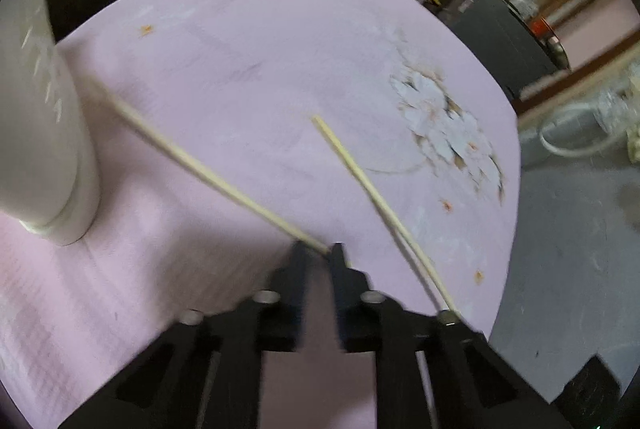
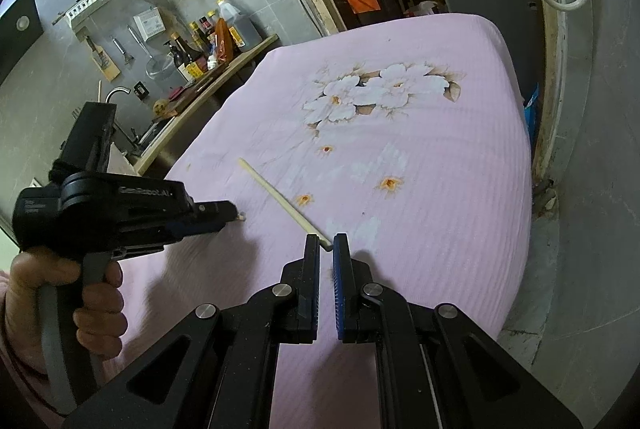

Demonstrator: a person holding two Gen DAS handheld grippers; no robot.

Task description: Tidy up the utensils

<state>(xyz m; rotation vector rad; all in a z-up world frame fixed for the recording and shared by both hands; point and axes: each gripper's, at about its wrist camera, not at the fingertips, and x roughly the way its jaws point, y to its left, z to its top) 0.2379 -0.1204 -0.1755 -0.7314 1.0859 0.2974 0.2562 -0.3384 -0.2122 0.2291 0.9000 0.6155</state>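
Note:
Two pale wooden chopsticks are in play on a pink flowered tablecloth (image 1: 248, 41). My left gripper (image 1: 318, 253) is shut on the near end of one chopstick (image 1: 200, 165), which points up and left toward a white utensil holder (image 1: 36, 133). My right gripper (image 2: 327, 243) is shut on the end of the second chopstick (image 2: 280, 195), which lies out over the cloth; it also shows in the left wrist view (image 1: 360, 173). The left gripper also shows in the right wrist view (image 2: 236, 215), with a chopstick tip at its jaws.
The tablecloth (image 2: 420, 169) has a white flower print at its far side. A kitchen counter with bottles (image 2: 216, 41) and a sink tap (image 2: 116, 93) lies beyond the table's left edge. A grey floor (image 1: 568, 249) drops off to the right.

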